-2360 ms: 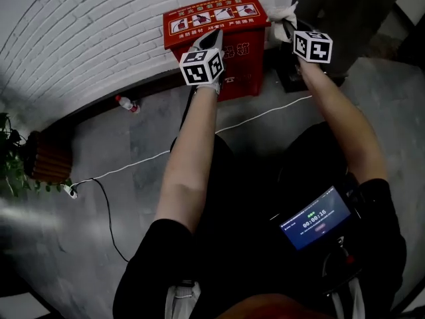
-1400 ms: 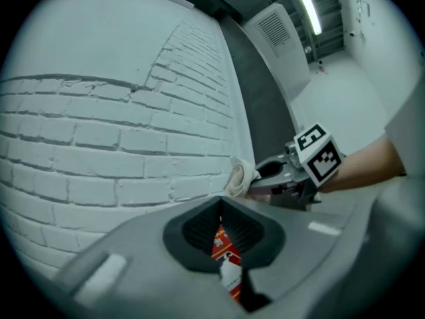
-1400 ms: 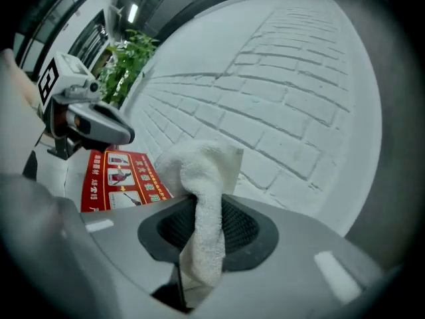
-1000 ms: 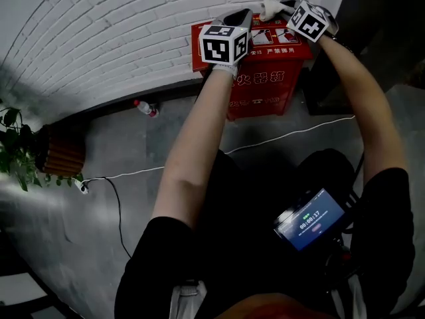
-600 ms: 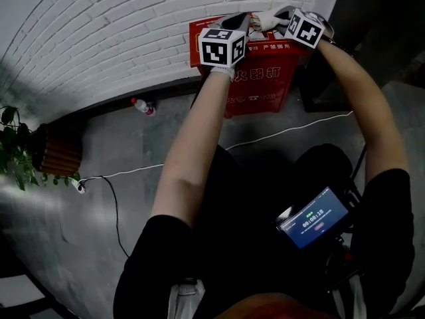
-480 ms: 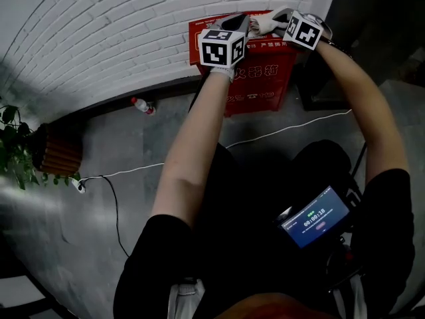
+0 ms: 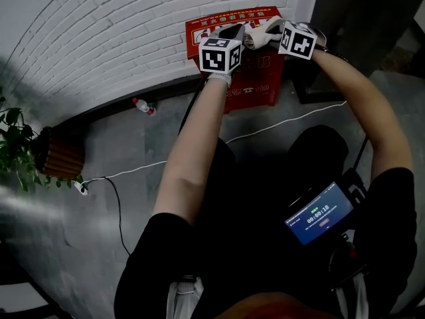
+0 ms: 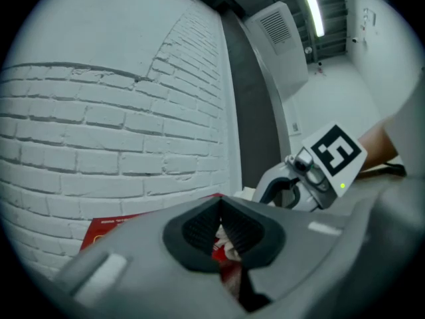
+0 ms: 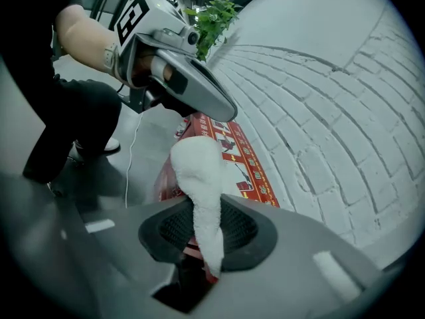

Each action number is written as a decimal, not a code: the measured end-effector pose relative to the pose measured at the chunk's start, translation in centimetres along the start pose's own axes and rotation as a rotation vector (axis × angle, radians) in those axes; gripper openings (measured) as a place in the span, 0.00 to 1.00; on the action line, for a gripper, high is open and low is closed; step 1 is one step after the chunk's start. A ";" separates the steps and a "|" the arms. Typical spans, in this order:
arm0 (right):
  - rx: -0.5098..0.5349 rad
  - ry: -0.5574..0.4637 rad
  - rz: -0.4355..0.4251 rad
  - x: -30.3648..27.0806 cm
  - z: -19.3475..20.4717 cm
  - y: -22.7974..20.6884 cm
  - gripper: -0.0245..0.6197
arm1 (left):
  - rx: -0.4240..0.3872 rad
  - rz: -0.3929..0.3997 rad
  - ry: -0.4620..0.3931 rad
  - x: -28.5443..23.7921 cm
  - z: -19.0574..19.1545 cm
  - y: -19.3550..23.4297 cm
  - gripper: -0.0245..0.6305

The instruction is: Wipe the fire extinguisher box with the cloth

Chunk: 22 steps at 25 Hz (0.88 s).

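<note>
The red fire extinguisher box [image 7: 229, 20] stands on the floor against the white brick wall. My right gripper [image 7: 267, 32] is shut on a white cloth [image 7: 255, 40], which hangs over the box's slanted lid [image 9: 238, 157]. In the right gripper view the cloth [image 9: 199, 171] sticks out from between the pads [image 9: 244, 230] towards the left gripper [image 9: 230, 113]. The left gripper [image 7: 233, 31] hovers shut just above the lid, its tip close to the cloth's free end with nothing gripped. Past its jaws, a bit of cloth [image 8: 230, 247] and the red box [image 8: 109, 230] show.
A plastic bottle [image 7: 141, 105] lies at the wall's foot to the left. A white cable [image 7: 282, 123] runs across the grey floor. A potted plant [image 7: 16, 148] in a slatted planter [image 7: 61, 155] stands far left. A dark pillar [image 7: 345, 18] rises right of the box.
The right gripper has carried the cloth from the box's right corner leftward along the lid, closer to the left gripper. The left gripper stayed shut over the lid.
</note>
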State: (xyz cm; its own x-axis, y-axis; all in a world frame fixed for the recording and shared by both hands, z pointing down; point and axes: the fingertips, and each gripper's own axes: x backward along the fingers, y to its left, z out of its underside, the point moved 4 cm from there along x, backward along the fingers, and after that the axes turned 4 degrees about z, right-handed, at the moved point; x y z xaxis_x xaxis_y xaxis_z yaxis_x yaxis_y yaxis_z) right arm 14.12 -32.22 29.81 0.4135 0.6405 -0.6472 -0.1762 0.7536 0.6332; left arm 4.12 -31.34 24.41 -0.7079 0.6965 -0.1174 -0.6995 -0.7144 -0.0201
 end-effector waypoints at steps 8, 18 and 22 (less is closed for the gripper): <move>0.061 0.009 -0.059 1.2 -1.1 2.2 0.17 | -0.018 -0.017 -0.012 1.5 0.0 0.6 0.04; 0.003 -0.063 0.068 3.3 -5.8 -6.1 0.17 | 0.017 -0.079 -0.049 3.5 -3.2 5.0 0.04; 0.007 -0.049 0.118 2.5 -8.0 -9.0 0.17 | 0.031 -0.123 -0.046 4.1 -5.0 7.2 0.04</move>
State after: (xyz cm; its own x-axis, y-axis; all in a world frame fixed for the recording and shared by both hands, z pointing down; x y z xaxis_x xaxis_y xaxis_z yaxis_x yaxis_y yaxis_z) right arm 9.60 -36.19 19.14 0.4334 0.7166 -0.5465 -0.2198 0.6722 0.7070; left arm -3.32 -34.00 18.78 -0.6197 0.7817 -0.0701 -0.7836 -0.6213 -0.0011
